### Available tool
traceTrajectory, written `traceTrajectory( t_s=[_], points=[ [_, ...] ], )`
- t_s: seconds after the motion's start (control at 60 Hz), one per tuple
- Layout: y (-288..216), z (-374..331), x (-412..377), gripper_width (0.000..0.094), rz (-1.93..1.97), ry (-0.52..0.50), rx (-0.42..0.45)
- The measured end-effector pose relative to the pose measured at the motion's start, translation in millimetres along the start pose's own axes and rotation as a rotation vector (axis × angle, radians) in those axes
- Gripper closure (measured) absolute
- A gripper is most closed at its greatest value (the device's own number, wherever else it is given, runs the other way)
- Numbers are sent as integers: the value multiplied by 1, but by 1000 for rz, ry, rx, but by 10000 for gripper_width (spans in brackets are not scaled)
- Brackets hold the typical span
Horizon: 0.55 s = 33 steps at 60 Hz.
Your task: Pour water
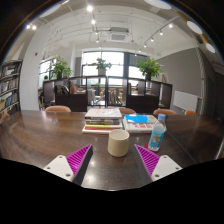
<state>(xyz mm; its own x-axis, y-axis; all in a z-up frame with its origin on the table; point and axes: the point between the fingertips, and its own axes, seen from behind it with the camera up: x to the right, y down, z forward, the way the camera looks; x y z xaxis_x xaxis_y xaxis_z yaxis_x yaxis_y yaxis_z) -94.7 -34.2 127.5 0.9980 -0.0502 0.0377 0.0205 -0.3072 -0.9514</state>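
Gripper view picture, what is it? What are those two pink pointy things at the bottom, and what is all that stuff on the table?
A person is holding a grabbing tool, and a small camera rides on it and looks forward. That is why you see the tool's own two fingers at the bottom: the gripper. The pink parts are soft pads on the fingers. The fingers are open and hold nothing.

They hover over a dark wooden table. Just ahead of them, between the fingers, stands a pale paper cup. To its right is a plastic water bottle with a blue cap. Behind the cup lies a stack of books, and beside that a blue book.

Farther back are chairs, green plants and big windows. The wide lens makes everything look round and bent.
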Motion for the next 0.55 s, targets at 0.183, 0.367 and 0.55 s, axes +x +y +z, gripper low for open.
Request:
traceTrajectory(
  t_s=[0.183, 0.367, 0.55],
  points=[
    [-5, -31, -27, 93, -1, -28, 9],
    [-7, -47, -39, 91, 5, -56, 22],
    [-13, -62, -43, 90, 30, -73, 54]
  ],
)
